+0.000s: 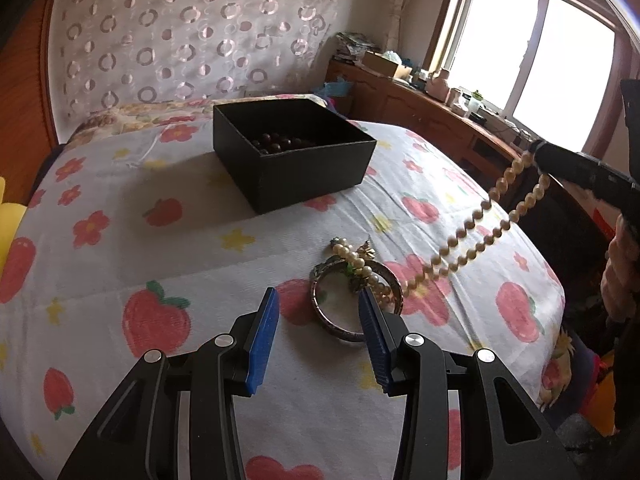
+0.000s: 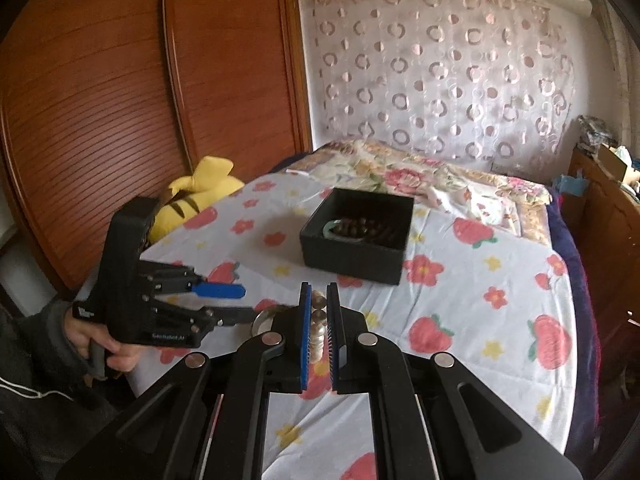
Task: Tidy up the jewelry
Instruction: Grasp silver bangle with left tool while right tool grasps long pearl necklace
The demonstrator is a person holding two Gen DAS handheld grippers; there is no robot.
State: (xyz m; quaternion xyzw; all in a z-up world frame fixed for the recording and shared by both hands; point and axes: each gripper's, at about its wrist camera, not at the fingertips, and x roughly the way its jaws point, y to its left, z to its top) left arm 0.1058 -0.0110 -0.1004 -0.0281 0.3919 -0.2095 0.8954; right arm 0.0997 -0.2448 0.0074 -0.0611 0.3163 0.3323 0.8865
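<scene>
On bedspread: one box (two bangles).

Bed: black box, bangle, plush.

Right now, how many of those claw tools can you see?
2. The left claw hovers open over the bangle on the bedspread. The right claw is shut on the pearl necklace, lifting it.

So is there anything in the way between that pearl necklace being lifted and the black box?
Nothing visible. The pearl necklace hangs from the right gripper, and only bare flowered bedsheet lies between it and the open black box. The necklace's lower end is still at the bracelet pile.
</scene>
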